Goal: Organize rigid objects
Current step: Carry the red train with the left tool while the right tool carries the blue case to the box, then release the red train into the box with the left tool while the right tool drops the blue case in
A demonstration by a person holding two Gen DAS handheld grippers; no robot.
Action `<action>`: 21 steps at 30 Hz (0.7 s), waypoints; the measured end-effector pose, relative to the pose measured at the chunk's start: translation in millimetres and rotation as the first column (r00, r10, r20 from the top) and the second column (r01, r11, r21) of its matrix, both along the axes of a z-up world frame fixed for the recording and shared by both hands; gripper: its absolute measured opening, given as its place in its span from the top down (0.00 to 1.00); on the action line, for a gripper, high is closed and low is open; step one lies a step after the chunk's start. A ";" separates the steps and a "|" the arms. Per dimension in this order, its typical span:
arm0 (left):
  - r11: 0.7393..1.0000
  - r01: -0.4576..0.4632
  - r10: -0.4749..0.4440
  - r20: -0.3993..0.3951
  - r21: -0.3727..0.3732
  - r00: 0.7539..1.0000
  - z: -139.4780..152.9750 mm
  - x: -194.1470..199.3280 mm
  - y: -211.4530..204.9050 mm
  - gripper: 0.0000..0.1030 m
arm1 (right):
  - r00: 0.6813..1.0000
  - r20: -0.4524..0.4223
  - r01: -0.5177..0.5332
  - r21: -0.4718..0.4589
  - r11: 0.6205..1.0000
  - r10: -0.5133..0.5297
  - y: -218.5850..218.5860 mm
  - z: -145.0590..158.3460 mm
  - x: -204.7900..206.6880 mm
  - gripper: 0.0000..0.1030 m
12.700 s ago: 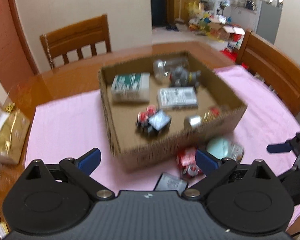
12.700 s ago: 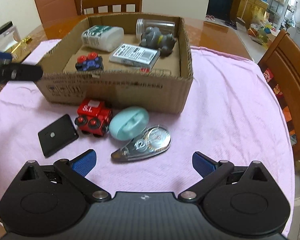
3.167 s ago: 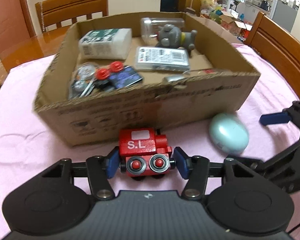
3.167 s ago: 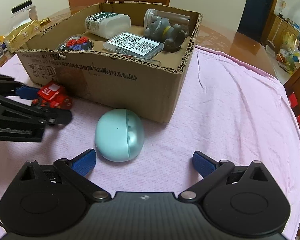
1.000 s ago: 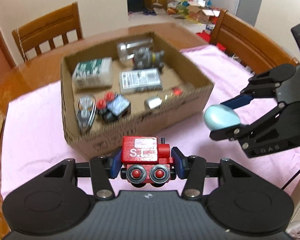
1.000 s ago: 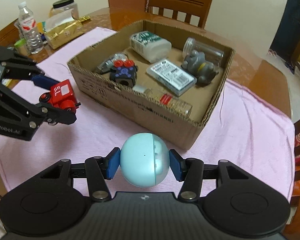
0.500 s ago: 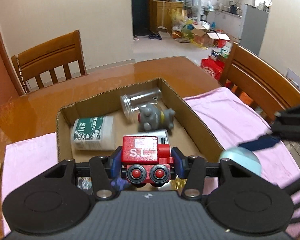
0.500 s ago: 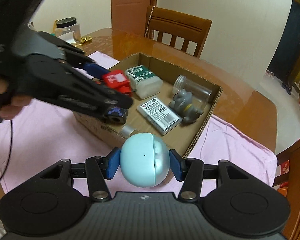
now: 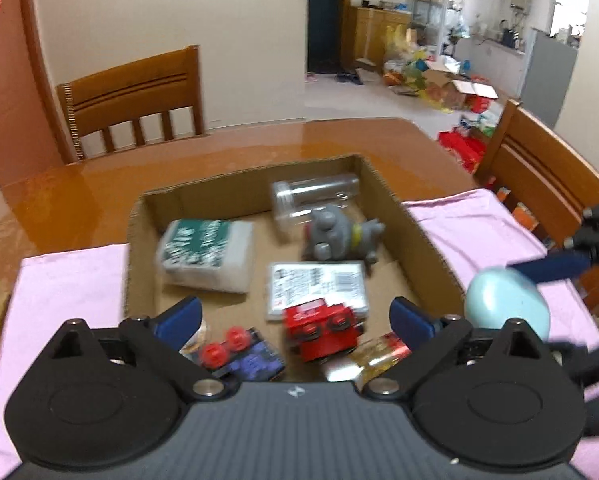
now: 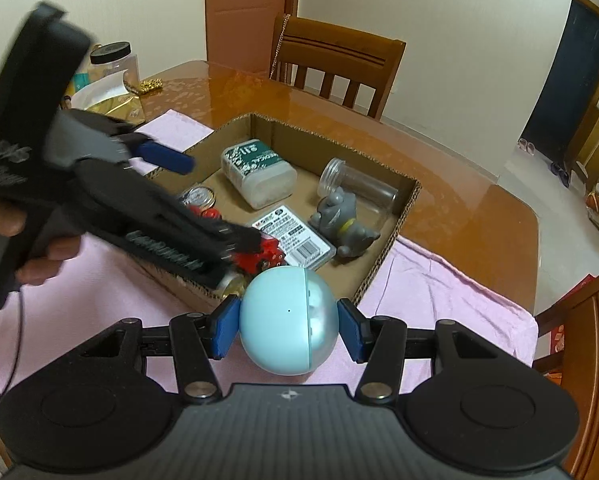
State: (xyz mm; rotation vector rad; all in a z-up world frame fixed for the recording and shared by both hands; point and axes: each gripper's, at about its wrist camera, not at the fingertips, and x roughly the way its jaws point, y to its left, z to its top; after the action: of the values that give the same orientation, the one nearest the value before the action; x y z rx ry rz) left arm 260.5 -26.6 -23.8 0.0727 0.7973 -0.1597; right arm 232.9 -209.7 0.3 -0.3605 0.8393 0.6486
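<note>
While jaws gape, red toy train (image 9: 320, 332) in cardboard box (image 9: 427, 248), "MEDICAL" box (image 10: 259, 172)

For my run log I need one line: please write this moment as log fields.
left gripper: open above cardboard box | red toy train: in box | right gripper: shut on blue egg-shaped case | case: outside box

Corrugated cardboard box (image 10: 409, 196), matt brown, raw rough edges. Pale blue case (image 10: 287, 320) between right gripper's (image 10: 287, 326) pads: smooth satin plastic. Red toy car (image 9: 321, 330) ahead of left gripper (image 9: 293, 318): glossy plastic. Clear plastic jar (image 10: 359, 184). Pink cloth (image 10: 439, 292), soft, matt. Table (image 10: 459, 208): glossy varnished wood.
</note>
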 end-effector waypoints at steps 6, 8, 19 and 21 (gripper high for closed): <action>0.998 -0.060 0.060 0.007 0.015 0.998 13.5 -25.7 24.6 0.03 | 1.000 0.005 -0.005 -0.006 1.000 0.005 12.6 -2.7 17.1 0.44; 0.997 -0.072 0.071 0.022 0.015 0.997 18.4 -33.7 30.3 0.03 | 1.000 -0.005 0.001 -0.008 1.000 -0.001 16.4 -6.3 26.2 0.44; 0.993 -0.116 0.116 0.055 0.008 0.992 29.3 -59.7 48.8 0.02 | 0.994 -0.087 0.066 -0.031 0.997 -0.069 34.3 -34.2 63.5 0.44; 0.993 -0.119 0.118 0.056 0.011 0.991 29.2 -62.2 49.9 0.02 | 0.993 -0.093 0.075 -0.034 0.997 -0.078 35.6 -36.7 65.7 0.44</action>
State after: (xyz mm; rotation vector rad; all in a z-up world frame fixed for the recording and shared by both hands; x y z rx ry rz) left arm 198.2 23.3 5.4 0.0432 0.7451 -0.0389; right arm 298.6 -174.2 -36.5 -0.3251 0.9498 0.5854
